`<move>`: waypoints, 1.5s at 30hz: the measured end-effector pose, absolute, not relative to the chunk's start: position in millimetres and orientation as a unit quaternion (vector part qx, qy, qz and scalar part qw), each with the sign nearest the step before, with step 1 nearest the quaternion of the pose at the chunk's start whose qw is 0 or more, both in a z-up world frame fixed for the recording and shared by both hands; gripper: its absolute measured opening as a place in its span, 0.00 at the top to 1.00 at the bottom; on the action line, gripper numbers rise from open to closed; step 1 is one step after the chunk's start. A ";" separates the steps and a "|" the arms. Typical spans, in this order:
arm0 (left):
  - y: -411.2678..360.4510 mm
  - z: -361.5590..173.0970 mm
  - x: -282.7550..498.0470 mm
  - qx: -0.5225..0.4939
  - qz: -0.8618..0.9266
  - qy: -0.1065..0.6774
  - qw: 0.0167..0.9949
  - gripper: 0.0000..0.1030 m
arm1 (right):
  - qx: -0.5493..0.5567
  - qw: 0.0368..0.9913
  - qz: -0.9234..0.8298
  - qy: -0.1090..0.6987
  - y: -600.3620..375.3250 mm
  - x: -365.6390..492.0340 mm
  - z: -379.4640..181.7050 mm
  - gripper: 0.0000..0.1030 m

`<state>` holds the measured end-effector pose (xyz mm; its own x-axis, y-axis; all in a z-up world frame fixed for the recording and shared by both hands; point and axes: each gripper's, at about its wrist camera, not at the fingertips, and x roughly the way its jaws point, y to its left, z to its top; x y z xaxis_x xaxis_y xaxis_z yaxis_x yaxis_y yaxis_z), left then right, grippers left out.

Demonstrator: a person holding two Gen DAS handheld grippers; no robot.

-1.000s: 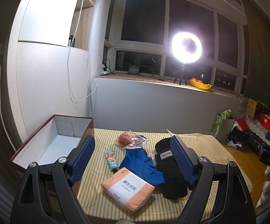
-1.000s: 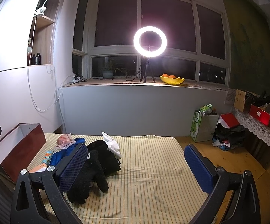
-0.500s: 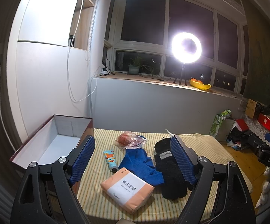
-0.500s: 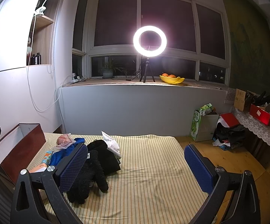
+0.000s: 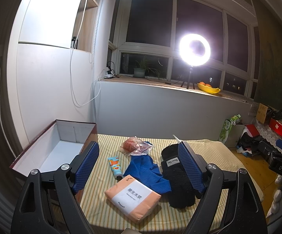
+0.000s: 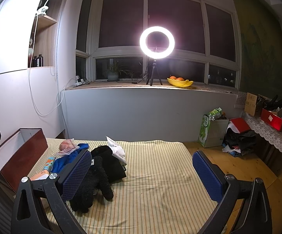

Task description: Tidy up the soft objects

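Bedding: striped yellow cover (image 5: 209, 152) spread flat, carrying all items in a loose cluster toward its left half.

Left gripper (image 5: 139, 167) raised above near edge of cover, jaws spread wide, nothing between them. Blue pads framing the cluster from above.

Right gripper (image 6: 141, 173) likewise raised, jaws spread wide, holding nothing. Left pad overlapping view of black fuzzy item; bare striped cover between the pads.

Items, left wrist view:
- Open box (image 5: 49, 152), dark red outside, white inside, at left edge of cover, just beside the cluster.
- Tissue pack (image 5: 132, 196), peach wrapper with white label, nearest the camera, lying flat.
- Blue cloth (image 5: 146, 169), crumpled, touching far side of tissue pack.
- Small tube (image 5: 115, 164), colourful print, black cap toward camera, lying just left of blue cloth.
- Clear plastic bag (image 5: 136, 147) with reddish contents, at far end of blue cloth, touching it.
- Black fuzzy garment (image 5: 178, 185), with small white label, right of blue cloth, touching it; partly hidden by right pad.
- White crumpled piece (image 6: 117, 150) on far side of black pile, seen better in right wrist view.

Background: ring light (image 6: 157, 42) on tripod on windowsill, yellow fruit bowl (image 6: 180, 81) beside it.
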<state>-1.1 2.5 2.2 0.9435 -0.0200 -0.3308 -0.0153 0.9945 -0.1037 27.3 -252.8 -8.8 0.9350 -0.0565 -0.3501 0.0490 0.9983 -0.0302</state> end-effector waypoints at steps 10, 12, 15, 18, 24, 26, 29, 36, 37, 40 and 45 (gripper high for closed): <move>2.5 2.2 -1.1 -0.053 -0.001 0.168 0.984 0.19 | -0.011 0.983 -0.027 0.179 -252.6 27.4 -10.1 0.01; 2.1 2.4 -1.5 -0.053 -0.001 0.169 0.984 0.19 | -0.011 0.983 -0.026 0.181 -252.9 27.7 -10.2 0.01; 1.6 2.2 -1.6 -0.053 -0.002 0.169 0.984 0.19 | -0.011 0.983 -0.026 0.181 -252.2 27.3 -11.1 0.01; 0.7 0.7 -1.3 -0.053 -0.003 0.173 0.983 0.19 | -0.011 0.983 -0.025 0.183 -252.3 28.1 -11.4 0.01; 5.4 -11.3 0.1 -0.050 0.002 0.194 0.980 0.19 | -0.005 0.980 0.002 0.198 -250.8 35.2 -17.9 0.01; 10.3 -16.6 0.0 -0.054 0.007 0.202 0.978 0.19 | -0.005 0.978 0.012 0.206 -249.5 39.1 -20.4 0.01; 18.9 -27.0 0.1 -0.060 0.013 0.219 0.974 0.19 | 0.005 0.975 0.032 0.221 -249.2 45.8 -24.6 0.01; 28.9 -51.2 -4.0 -0.075 0.007 0.261 0.962 0.19 | 0.032 0.956 0.110 0.270 -239.8 71.7 -39.1 0.01; 28.7 -54.5 -3.2 -0.079 0.005 0.268 0.960 0.19 | 0.034 0.953 0.120 0.277 -237.3 75.6 -41.2 0.01; 24.4 -68.7 -2.7 -0.086 -0.003 0.291 0.953 0.19 | 0.038 0.936 0.166 0.308 -223.0 92.7 -48.7 0.01; 17.9 -91.9 3.6 -0.102 -0.016 0.326 0.940 0.19 | 0.033 0.905 0.227 0.358 -194.5 118.3 -62.3 0.05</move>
